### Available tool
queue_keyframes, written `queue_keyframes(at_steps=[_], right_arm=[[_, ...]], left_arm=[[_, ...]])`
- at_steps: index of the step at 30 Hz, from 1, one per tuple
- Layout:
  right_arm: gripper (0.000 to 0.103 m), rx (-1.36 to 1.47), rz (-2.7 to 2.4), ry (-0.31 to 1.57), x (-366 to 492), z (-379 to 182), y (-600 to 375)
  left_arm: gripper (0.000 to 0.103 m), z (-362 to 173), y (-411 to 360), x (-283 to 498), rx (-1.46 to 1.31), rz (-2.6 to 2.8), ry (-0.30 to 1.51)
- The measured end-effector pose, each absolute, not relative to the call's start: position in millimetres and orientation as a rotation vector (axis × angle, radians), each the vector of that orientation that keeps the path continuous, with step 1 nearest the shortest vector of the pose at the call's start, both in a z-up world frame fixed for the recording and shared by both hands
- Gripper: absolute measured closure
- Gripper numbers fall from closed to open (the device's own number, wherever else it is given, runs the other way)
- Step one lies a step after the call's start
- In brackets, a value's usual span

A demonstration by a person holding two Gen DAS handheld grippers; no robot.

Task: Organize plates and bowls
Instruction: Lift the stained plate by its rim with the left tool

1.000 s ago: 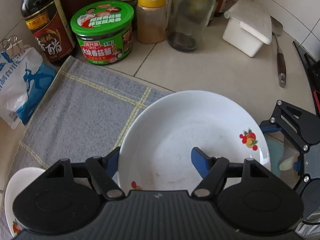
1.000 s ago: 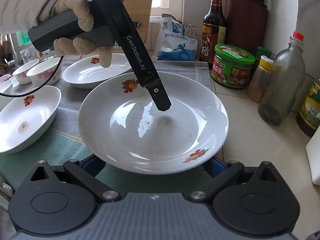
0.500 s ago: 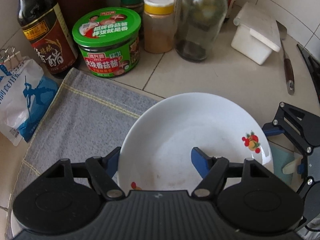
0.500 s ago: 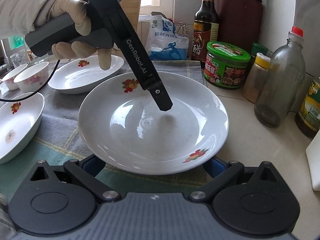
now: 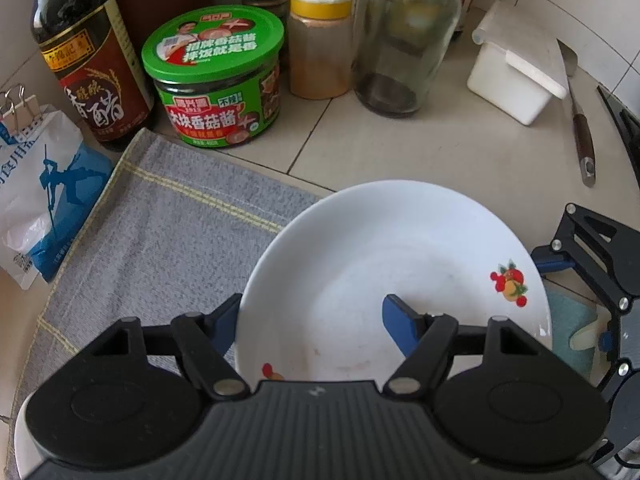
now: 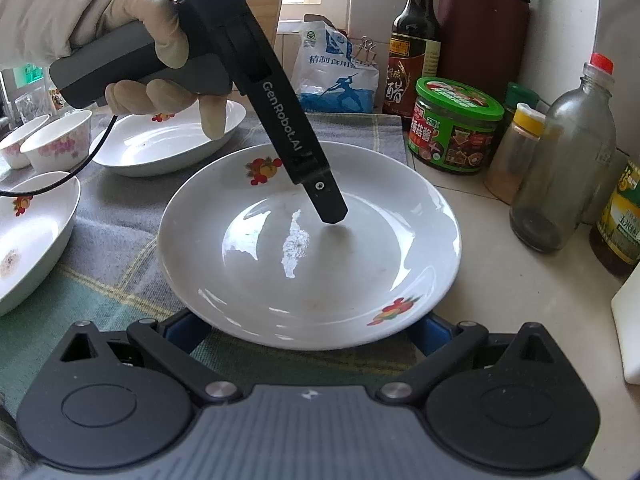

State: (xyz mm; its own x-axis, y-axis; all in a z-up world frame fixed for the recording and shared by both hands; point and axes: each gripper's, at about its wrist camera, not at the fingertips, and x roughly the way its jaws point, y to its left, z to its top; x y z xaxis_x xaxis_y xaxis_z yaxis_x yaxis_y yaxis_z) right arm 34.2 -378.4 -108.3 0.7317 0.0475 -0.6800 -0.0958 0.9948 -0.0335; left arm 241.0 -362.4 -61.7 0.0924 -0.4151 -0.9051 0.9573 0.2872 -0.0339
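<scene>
Left gripper (image 6: pixel 332 216) arm reads "GenRobot.AI" — above the plate (image 6: pixel 380 264).

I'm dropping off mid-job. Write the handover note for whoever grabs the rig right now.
Left gripper: jaws shut on the fruit-print plate, one finger inside it, one outside the rim.
Right gripper: jaws spread wide beneath the plate's near rim, not clamping; whether they bear it is unclear.
Elsewhere: far plate and left plate lie singly on the checked cloth; two small bowls stand side by side beyond.
Done: nothing stacked in view.
Left: probably stack the three plates, then the bowls.
</scene>
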Motion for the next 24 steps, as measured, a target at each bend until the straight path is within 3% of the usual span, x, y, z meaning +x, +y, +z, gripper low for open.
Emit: queue_keyframes(at_steps=[5,11,24], right_arm=[[0.0,-0.069,0.08,0.747,33.5,-107.3,-378.6],[0.0,-0.085,0.066,0.745,28.2,-102.8,-375.7],[0.0,-0.076,0.02,0.739,7.7,-88.7,-364.8]], left_arm=[[0.03,-61.7,-361.4,240.6,0.685,-1.144,0.985],[0.021,-58.0,-356.5,234.6,0.682,-1.129,0.961],[0.02,-10.9,-309.2,208.3,0.589,-1.054,0.837]])
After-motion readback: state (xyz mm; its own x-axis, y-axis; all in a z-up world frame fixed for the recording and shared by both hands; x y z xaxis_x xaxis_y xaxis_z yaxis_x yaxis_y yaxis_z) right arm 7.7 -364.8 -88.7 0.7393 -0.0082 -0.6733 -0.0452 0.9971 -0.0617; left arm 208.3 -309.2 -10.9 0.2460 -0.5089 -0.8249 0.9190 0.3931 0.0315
